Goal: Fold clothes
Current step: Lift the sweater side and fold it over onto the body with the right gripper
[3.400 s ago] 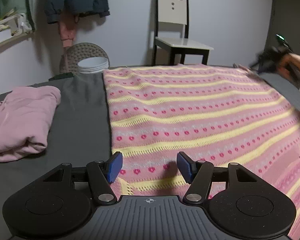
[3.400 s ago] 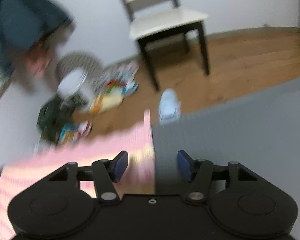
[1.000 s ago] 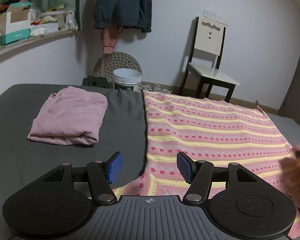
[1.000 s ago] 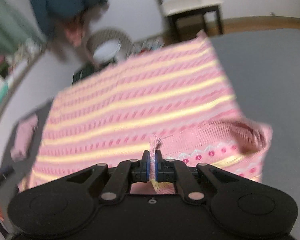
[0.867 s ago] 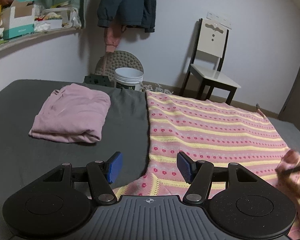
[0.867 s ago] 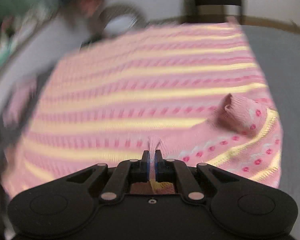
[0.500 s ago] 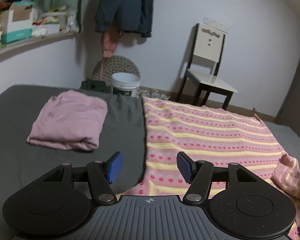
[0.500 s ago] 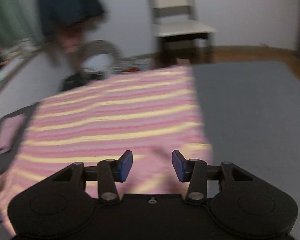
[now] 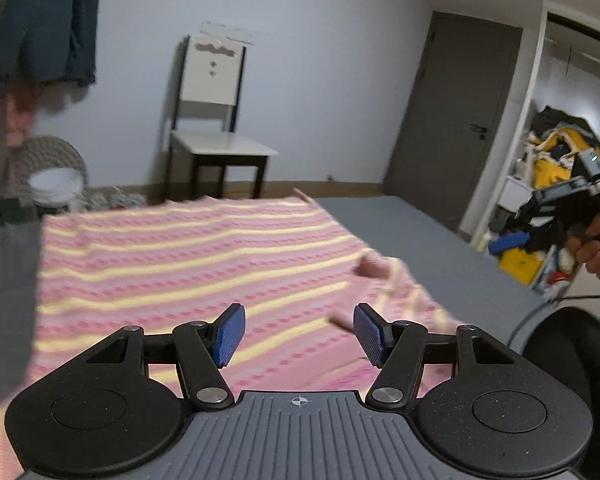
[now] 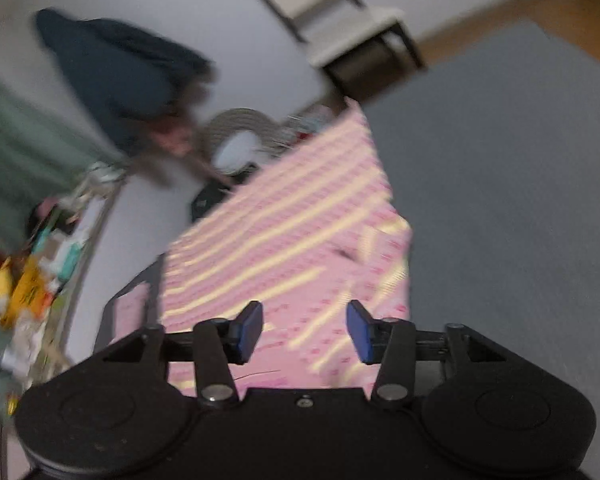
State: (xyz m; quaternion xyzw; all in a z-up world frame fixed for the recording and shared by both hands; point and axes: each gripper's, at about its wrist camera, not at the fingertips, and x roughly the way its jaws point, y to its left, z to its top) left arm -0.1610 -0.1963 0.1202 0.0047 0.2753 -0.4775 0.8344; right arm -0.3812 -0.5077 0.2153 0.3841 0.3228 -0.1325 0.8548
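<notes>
1. While the striped pink sweater (image 9: 188,256) is lying spread flat on the grey bed (image 9: 420,236), one sleeve is lying folded inward.
2. I am holding my left tongs (image 9: 298,334) and right tongs (image 10: 304,330) wide, empty, hovering above it, probably for regrasping.

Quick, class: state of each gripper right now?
Left gripper: open, holding nothing, above the striped pink garment.
Right gripper: open, holding nothing.
</notes>
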